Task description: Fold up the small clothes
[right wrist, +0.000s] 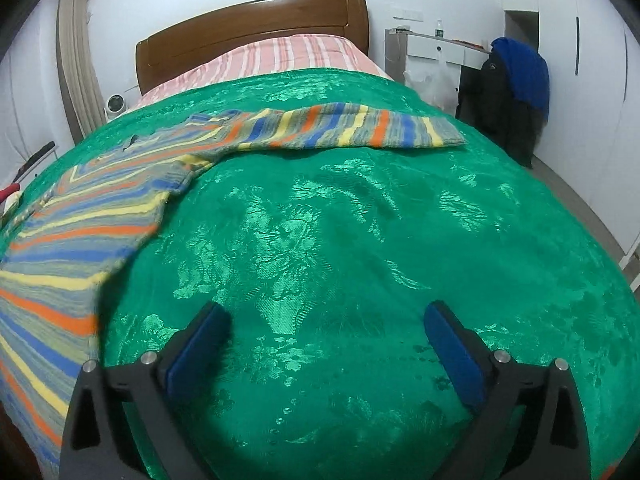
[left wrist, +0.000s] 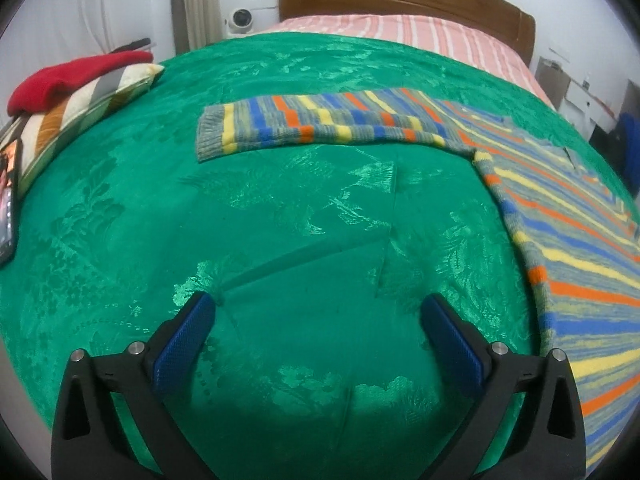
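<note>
A striped knit sweater in grey, blue, orange and yellow lies flat on the green bedspread. One sleeve stretches out to the left in the left wrist view. In the right wrist view the sweater's body lies at the left and the other sleeve reaches right. My left gripper is open over bare bedspread, left of the sweater's body, holding nothing. My right gripper is open over bare bedspread, right of the body, also holding nothing.
A striped pillow with a red garment on it lies at the bed's left edge, a phone beside it. Wooden headboard and pink striped sheet lie beyond. A chair with dark clothes stands right of the bed.
</note>
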Demonstrator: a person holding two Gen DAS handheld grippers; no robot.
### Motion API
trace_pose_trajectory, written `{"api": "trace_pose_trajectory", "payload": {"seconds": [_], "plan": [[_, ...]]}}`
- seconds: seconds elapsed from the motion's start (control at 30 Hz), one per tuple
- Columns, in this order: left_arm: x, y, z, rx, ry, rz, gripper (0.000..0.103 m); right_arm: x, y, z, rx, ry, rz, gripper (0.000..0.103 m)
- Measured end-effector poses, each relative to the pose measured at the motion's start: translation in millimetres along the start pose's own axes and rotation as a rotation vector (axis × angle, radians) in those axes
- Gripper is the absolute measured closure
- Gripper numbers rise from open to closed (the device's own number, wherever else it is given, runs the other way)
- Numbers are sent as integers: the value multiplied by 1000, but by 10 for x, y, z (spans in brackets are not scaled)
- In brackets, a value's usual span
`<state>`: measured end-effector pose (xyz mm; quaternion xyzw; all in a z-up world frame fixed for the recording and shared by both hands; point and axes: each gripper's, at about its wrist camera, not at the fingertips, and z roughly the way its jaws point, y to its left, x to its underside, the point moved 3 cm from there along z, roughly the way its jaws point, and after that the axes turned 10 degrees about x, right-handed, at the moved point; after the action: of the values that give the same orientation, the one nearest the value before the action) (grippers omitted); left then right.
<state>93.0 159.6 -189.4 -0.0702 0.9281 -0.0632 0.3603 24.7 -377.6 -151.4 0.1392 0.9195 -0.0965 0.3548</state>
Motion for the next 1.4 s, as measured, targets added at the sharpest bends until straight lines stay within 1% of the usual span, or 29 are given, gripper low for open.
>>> {"api": "trace_pose_trajectory", "payload": {"seconds": [0.4, 1.4], "plan": [[0, -5, 14, -5, 3, 4, 0, 22, 31, 25, 15, -5, -12, 3], [12, -7, 41, -24, 11, 18, 0, 21, 21, 20, 16, -6, -15, 3]]}}
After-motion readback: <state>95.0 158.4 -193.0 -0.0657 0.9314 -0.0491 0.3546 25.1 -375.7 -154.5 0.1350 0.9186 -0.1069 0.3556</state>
